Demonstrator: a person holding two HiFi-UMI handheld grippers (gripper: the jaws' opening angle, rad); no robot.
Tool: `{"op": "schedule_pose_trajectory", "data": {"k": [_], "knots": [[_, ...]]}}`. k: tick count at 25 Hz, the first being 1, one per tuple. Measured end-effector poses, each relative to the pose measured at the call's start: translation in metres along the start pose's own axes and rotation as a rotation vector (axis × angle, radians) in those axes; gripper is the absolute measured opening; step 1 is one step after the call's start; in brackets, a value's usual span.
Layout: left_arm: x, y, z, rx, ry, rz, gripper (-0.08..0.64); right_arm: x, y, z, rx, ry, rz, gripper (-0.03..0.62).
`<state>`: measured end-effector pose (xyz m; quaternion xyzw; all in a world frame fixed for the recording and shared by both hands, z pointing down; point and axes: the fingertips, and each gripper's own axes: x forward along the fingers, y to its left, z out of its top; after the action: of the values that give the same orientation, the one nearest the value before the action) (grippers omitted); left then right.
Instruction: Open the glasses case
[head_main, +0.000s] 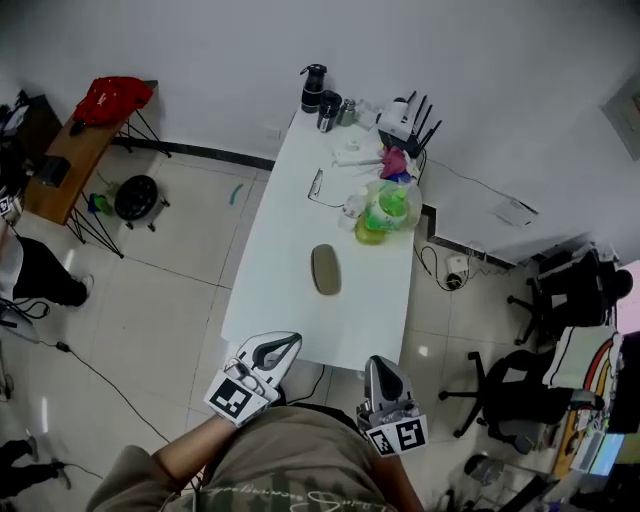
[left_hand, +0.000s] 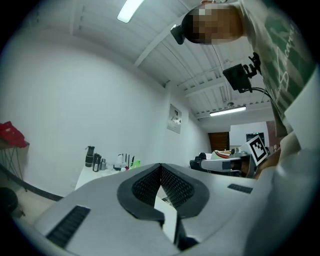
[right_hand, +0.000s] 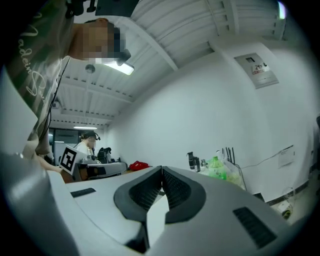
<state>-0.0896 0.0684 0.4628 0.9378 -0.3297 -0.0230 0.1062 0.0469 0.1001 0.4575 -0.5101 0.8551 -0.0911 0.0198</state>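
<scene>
An oval grey-olive glasses case (head_main: 326, 269) lies closed in the middle of the long white table (head_main: 290, 230). Both grippers hover at the table's near edge, short of the case. My left gripper (head_main: 285, 345) is at the near left corner, jaws shut and empty. My right gripper (head_main: 381, 366) is just off the near right edge, also shut with nothing held. In the left gripper view the shut jaw tips (left_hand: 160, 166) point level along the table. In the right gripper view the closed tips (right_hand: 161, 170) do the same. The case is hidden behind the jaws in both gripper views.
At the table's far end stand dark bottles (head_main: 314, 88), a router with antennas (head_main: 408, 122), a green bottle in a plastic bag (head_main: 385, 207) and a pair of spectacles (head_main: 317, 186). A side table with a red cloth (head_main: 112, 98) is at left; office chairs (head_main: 520, 395) at right.
</scene>
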Motion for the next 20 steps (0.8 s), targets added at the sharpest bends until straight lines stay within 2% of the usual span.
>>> {"op": "schedule_pose_trajectory", "data": {"k": [3,8,13,17,20], "knots": [[0.004,0.034,0.011,-0.014,-0.029,-0.016,0.006,0.041,0.013,-0.001,0.037,-0.002,0.039,0.009],[0.011,0.072,0.009,-0.027,-0.026,0.006,0.006,0.081,0.011,-0.005,-0.021,0.024,0.04,0.011],[0.03,0.085,0.01,-0.017,0.001,-0.012,0.006,0.091,-0.005,0.001,-0.019,0.039,0.012,0.011],[0.052,0.083,0.011,-0.055,0.013,-0.029,0.006,0.094,-0.027,0.008,-0.02,0.048,0.006,0.009],[0.065,0.083,0.013,-0.028,0.01,0.0,0.006,0.097,-0.042,0.008,-0.025,0.043,0.033,0.009]]}}
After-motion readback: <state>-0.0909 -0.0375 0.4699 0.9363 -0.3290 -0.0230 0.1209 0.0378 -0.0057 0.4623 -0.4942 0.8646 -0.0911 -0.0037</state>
